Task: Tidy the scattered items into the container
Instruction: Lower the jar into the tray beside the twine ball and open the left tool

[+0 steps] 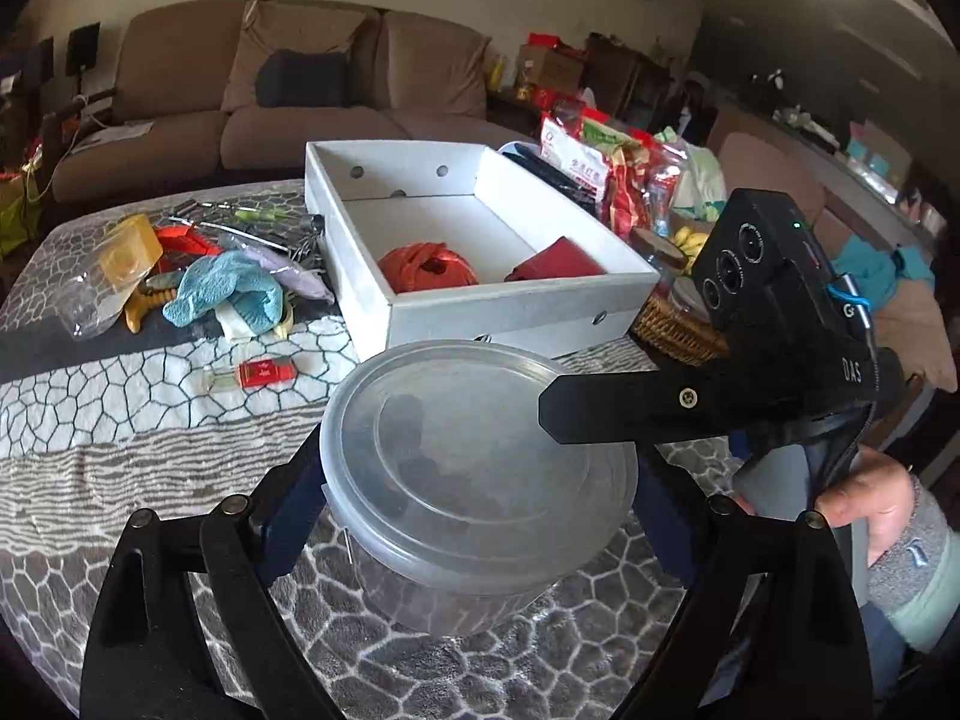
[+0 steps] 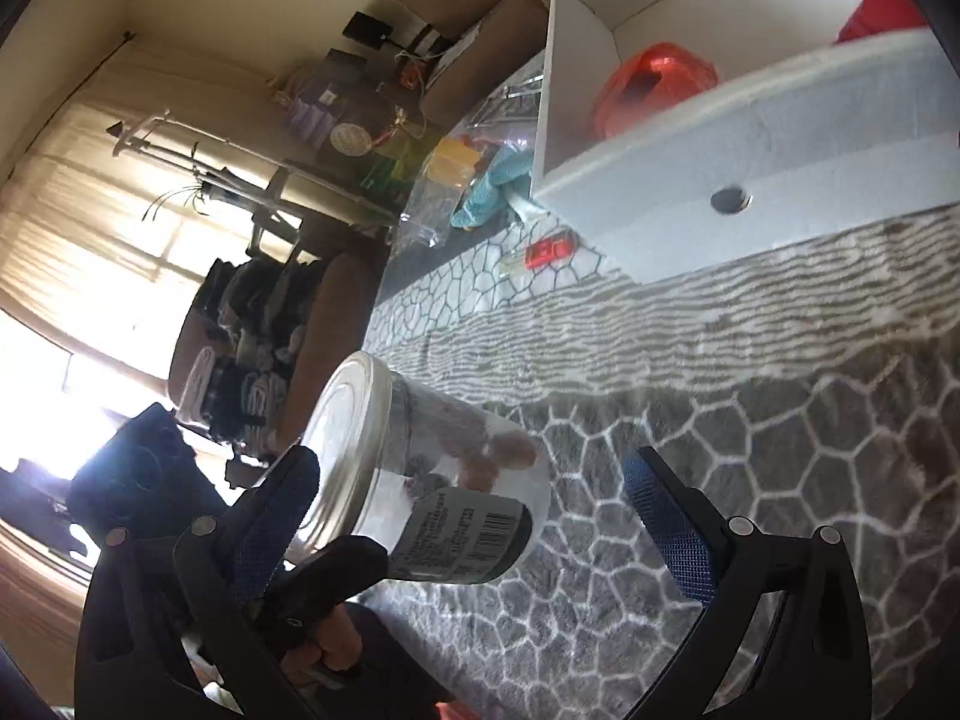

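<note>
The left gripper's fingers were spread wide and closed on the clear lidded jar, the pads bearing on its round wall just under the lid. The jar appeared to be held clear of the surface, short of the white box. The right gripper's fingers stood apart and held nothing, with one lying close over the lid. Assessed hazards: the smooth, curved plastic could slip or swivel between two narrow pads. A nudge from the right finger could tip it. A low carry could catch the box's near wall. The orange twine ball and red item inside limited the landing space. The blue cloth and red packet lay unsorted.
</note>
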`<state>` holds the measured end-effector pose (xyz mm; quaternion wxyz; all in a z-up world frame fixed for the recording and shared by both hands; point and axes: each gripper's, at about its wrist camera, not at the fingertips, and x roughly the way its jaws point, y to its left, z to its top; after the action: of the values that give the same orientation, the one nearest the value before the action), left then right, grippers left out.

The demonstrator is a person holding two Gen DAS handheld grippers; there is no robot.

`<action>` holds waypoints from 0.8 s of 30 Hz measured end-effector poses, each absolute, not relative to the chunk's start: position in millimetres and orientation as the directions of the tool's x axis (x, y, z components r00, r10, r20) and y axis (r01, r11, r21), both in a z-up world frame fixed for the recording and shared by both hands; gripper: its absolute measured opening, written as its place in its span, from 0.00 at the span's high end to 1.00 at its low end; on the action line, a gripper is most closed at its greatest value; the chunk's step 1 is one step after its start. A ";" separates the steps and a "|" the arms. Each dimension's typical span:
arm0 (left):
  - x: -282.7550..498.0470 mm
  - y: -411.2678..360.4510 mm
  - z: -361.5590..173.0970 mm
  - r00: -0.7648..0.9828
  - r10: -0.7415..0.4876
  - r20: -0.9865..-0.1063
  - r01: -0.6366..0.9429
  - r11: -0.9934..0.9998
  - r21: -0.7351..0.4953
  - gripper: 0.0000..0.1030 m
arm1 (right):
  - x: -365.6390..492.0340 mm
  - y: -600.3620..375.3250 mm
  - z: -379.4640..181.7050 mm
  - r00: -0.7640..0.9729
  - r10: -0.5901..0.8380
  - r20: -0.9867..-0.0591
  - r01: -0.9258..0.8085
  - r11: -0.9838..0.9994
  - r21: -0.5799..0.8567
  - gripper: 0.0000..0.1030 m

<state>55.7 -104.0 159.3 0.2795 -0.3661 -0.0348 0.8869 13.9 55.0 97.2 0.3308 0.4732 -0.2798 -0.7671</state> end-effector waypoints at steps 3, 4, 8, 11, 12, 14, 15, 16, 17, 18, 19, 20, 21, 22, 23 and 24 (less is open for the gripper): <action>34.3 -74.6 194.9 -0.571 0.536 -0.622 -0.529 -0.820 -0.221 0.14 | 15.7 70.5 137.8 -0.414 -0.762 -0.497 0.323 -0.634 0.703 0.00; 27.2 -64.2 206.7 -0.576 0.539 -0.614 -0.547 -0.813 -0.200 0.14 | 12.8 75.0 151.3 -0.421 -0.765 -0.487 0.343 -0.632 0.695 0.00; -12.3 -24.6 240.6 -0.594 0.548 -0.589 -0.589 -0.795 -0.146 0.14 | -12.1 98.4 202.0 -0.433 -0.771 -0.468 0.373 -0.625 0.685 0.19; -49.3 0.0 250.2 -0.576 0.572 -0.584 -0.606 -0.778 -0.165 0.14 | -40.6 120.9 224.9 -0.448 -0.745 -0.494 0.350 -0.655 0.670 0.19; -61.3 9.0 250.0 -0.571 0.575 -0.586 -0.610 -0.775 -0.166 0.14 | -50.2 128.7 229.6 -0.455 -0.736 -0.502 0.343 -0.664 0.664 0.19; -85.2 26.0 242.4 -0.558 0.575 -0.598 -0.615 -0.770 -0.167 0.14 | -70.5 143.7 231.3 -0.459 -0.721 -0.519 0.314 -0.678 0.665 0.19; -96.1 34.4 236.6 -0.549 0.572 -0.610 -0.616 -0.770 -0.168 0.14 | -81.5 152.3 228.4 -0.455 -0.716 -0.530 0.295 -0.682 0.669 0.19; -106.0 42.6 229.5 -0.540 0.566 -0.623 -0.616 -0.770 -0.166 0.14 | -93.0 159.6 223.6 -0.448 -0.711 -0.542 0.273 -0.686 0.674 0.19; -116.4 50.0 220.7 -0.530 0.558 -0.639 -0.615 -0.772 -0.163 0.14 | -103.8 166.0 216.9 -0.441 -0.707 -0.553 0.252 -0.689 0.679 0.19; -126.6 56.4 211.0 -0.519 0.547 -0.657 -0.612 -0.774 -0.162 0.14 | -114.2 171.7 208.5 -0.433 -0.703 -0.565 0.231 -0.692 0.684 0.19; -136.2 62.3 200.7 -0.508 0.534 -0.676 -0.608 -0.778 -0.158 0.14 | -124.4 176.7 198.6 -0.423 -0.701 -0.575 0.208 -0.693 0.691 0.19; -145.5 67.6 189.7 -0.498 0.519 -0.695 -0.606 -0.781 -0.150 0.14 | -134.3 181.2 188.1 -0.410 -0.700 -0.585 0.187 -0.692 0.697 0.19; -154.5 72.3 178.8 -0.489 0.503 -0.713 -0.606 -0.784 -0.137 0.14 | -144.7 185.6 177.0 -0.396 -0.700 -0.594 0.167 -0.691 0.704 0.19; -163.1 76.6 168.1 -0.480 0.484 -0.732 -0.604 -0.787 -0.125 0.14 | -154.7 189.5 166.0 -0.384 -0.702 -0.600 0.148 -0.688 0.710 0.19; -172.7 80.1 158.3 -0.471 0.464 -0.750 -0.599 -0.793 -0.114 0.14 | -164.2 191.2 155.1 -0.372 -0.703 -0.606 0.131 -0.686 0.715 0.19; -181.8 82.9 149.2 -0.461 0.445 -0.768 -0.593 -0.798 -0.107 0.14 | -173.9 192.1 145.2 -0.360 -0.703 -0.613 0.114 -0.685 0.720 0.19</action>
<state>-181.8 82.9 149.2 0.3052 -0.4199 0.0879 0.8502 -173.9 192.1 145.2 0.2653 0.4996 -0.2951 -0.7700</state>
